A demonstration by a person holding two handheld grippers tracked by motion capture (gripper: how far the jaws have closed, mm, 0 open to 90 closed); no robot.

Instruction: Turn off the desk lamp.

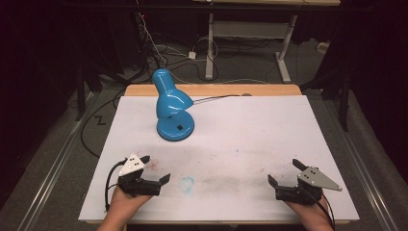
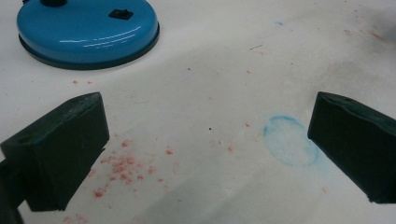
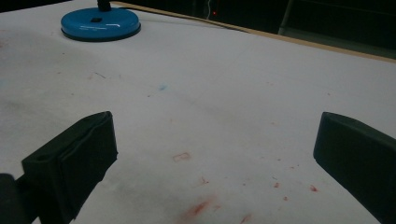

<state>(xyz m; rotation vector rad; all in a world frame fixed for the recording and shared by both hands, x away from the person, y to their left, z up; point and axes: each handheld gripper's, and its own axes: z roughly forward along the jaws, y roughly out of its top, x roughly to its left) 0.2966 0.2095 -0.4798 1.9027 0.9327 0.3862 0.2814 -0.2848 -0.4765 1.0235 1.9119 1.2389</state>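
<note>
Both tools rested low on the worktop [image 1: 269,120], jaws spread and empty: the left tool [image 1: 156,168] and the right tool [image 1: 285,173]. The blue lamp [image 1: 172,103] stood ahead of the left tool (well apart). A hasty reach at its top-heavy neck could probably tip it.

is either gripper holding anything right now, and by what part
Nothing is held. The left gripper and right gripper both stand open over the table, apart from the blue lamp.

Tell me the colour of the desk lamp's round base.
Glossy bright blue, with a small black switch on top; the lamp base shows best in the left gripper view.
</note>
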